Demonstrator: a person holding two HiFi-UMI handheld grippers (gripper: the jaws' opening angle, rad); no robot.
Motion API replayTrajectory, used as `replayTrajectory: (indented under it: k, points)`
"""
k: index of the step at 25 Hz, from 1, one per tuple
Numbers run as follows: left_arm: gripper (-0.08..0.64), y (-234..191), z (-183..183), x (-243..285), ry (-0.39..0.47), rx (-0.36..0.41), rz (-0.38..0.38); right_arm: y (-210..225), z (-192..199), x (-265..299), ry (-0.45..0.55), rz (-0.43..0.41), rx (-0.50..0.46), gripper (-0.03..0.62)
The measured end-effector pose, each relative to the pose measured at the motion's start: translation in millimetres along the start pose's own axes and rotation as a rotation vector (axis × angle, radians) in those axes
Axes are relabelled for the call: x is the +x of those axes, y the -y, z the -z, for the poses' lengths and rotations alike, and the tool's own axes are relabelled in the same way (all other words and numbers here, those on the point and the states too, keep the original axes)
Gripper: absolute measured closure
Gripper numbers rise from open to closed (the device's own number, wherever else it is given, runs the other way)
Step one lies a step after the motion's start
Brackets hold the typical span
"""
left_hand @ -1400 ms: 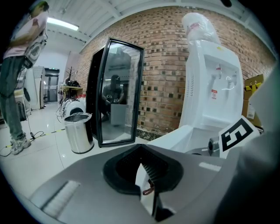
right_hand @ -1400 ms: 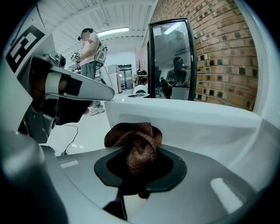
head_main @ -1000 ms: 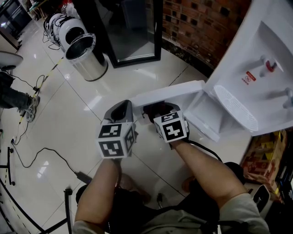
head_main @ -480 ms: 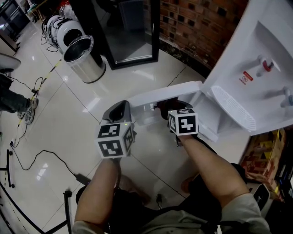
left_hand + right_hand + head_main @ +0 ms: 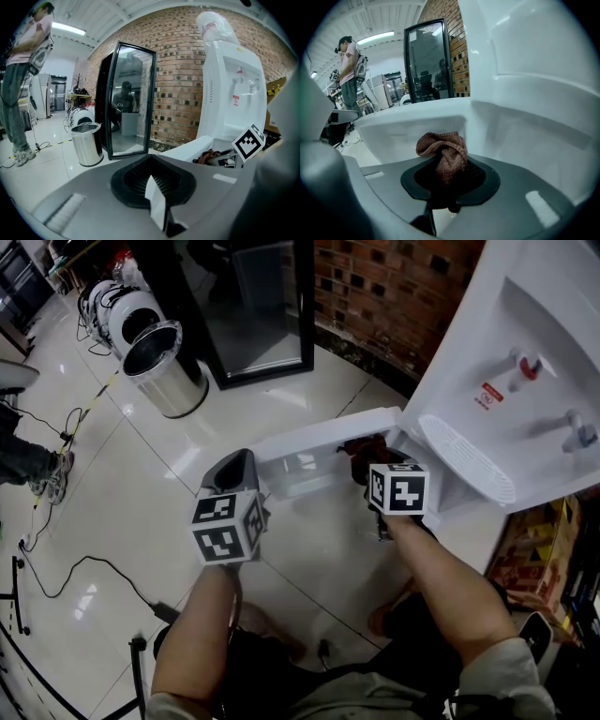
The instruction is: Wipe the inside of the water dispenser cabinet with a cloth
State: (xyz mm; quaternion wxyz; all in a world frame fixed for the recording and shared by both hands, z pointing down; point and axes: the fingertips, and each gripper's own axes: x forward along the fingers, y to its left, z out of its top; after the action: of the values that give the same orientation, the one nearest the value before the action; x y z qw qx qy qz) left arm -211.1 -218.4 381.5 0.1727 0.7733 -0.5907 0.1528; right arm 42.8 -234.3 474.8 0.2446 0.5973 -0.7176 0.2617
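The white water dispenser (image 5: 506, 362) stands at the right of the head view, its low cabinet door (image 5: 309, 442) swung open to the left. My right gripper (image 5: 367, 456) sits at the mouth of the cabinet, shut on a bunched brown cloth (image 5: 360, 446). In the right gripper view the cloth (image 5: 443, 154) bulges up from between the jaws of this gripper (image 5: 447, 183), with the white cabinet wall (image 5: 525, 126) close ahead and to the right. My left gripper (image 5: 239, 465) hangs left of the door, shut and empty (image 5: 154, 187).
A steel bin (image 5: 164, 357) and a black-framed glass door (image 5: 253, 306) stand at the back left, before a brick wall (image 5: 384, 287). Cables (image 5: 75, 568) trail over the glossy tiles. A person (image 5: 23, 70) stands far left. A cardboard box (image 5: 544, 549) sits beside the dispenser.
My right gripper has carried the cloth to the right, from the middle of the open door to the cabinet mouth, and rolled a little. The left gripper has stayed put.
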Motion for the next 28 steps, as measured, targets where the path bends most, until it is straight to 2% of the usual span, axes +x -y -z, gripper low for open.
replayTrajectory:
  k: [10,16,19,28]
  points:
    - [0.56,-0.7,-0.4,0.4,0.003,-0.001,-0.012,40.5,7.6,-10.0,-0.016,0.091,0.009,0.483]
    - [0.56,1.5,0.1,-0.4,0.001,-0.001,-0.002,32.1,10.0,-8.8,-0.027,0.078,-0.001,0.483]
    - [0.56,1.6,0.2,-0.6,0.0,-0.002,0.004,7.6,12.1,-9.1,-0.036,0.017,-0.02,0.483]
    - [0.56,4.3,1.9,-2.2,-0.01,-0.001,0.035,-126.2,5.1,-16.8,-0.007,-0.286,-0.157,0.483]
